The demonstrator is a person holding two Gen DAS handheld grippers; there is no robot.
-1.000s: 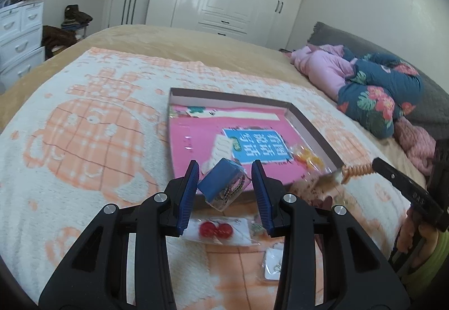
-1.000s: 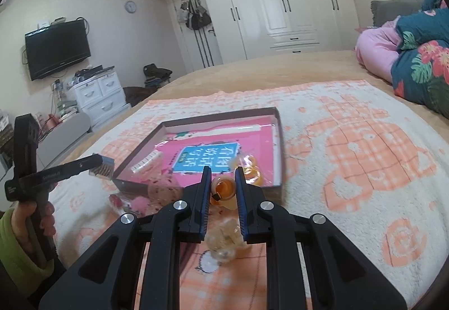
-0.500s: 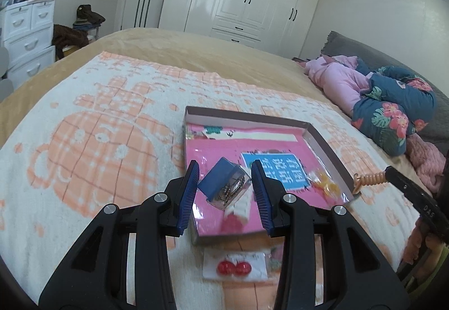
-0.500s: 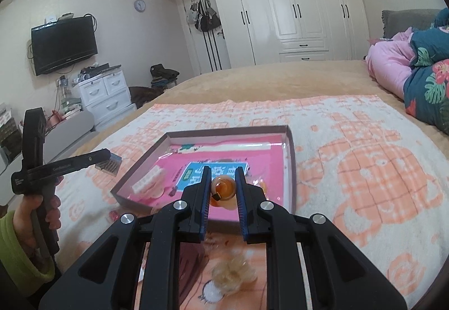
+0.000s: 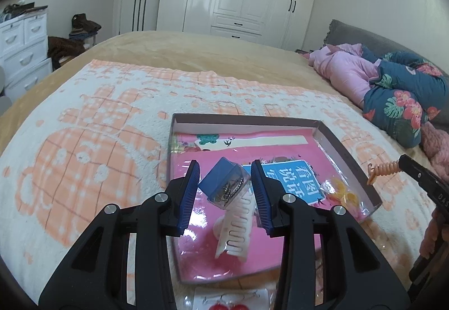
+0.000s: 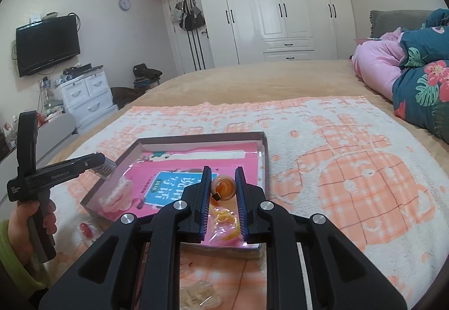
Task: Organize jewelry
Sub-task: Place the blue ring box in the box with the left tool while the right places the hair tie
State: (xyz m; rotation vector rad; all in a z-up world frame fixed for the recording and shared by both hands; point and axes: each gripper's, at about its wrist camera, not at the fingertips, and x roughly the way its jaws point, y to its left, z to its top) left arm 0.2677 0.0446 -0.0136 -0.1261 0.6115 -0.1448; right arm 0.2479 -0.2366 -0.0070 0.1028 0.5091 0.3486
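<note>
Left gripper [image 5: 226,186]: jaws fairly wide, closed on a bag [image 5: 226,186], a small clear packet with a blue card and a dark chain inside; pads touch its two sides. It hangs above the tray [image 5: 345,154], left-centre.
Right gripper [image 6: 222,188]: jaws narrow, clamped on an orange coil [image 6: 223,188]; a small dark tag shows at its 7 o'clock. It hangs over the tray's near right corner.
Bag handling: judged very light, crinkly and slick; film will buckle under pressure. Best held across the stiff card edge, not the loose film.
Coil handling: judged light and springy, gives when squeezed and could pop out sideways. Best held across its middle.
Comb [image 5: 237,225]: one, white, stiff plastic, lies in the tray at 6 o'clock of the bag.
Yellow packet [image 5: 341,193]: one clear bag of yellow-orange pieces, in the tray at 3 o'clock of the left gripper, near the right wall.
Red beads [image 5: 231,305]: one packet, two red balls on a card, on the blanket [image 5: 84,141] just outside the tray's near wall, at 6 o'clock.
Clear packet [image 6: 197,296]: one, pale contents unclear, on the blanket at 6 o'clock of the right gripper.
Tray: one, shallow, pink printed liner, on the blanket.
Count: two pieces held, two in the tray, two outside it.
</note>
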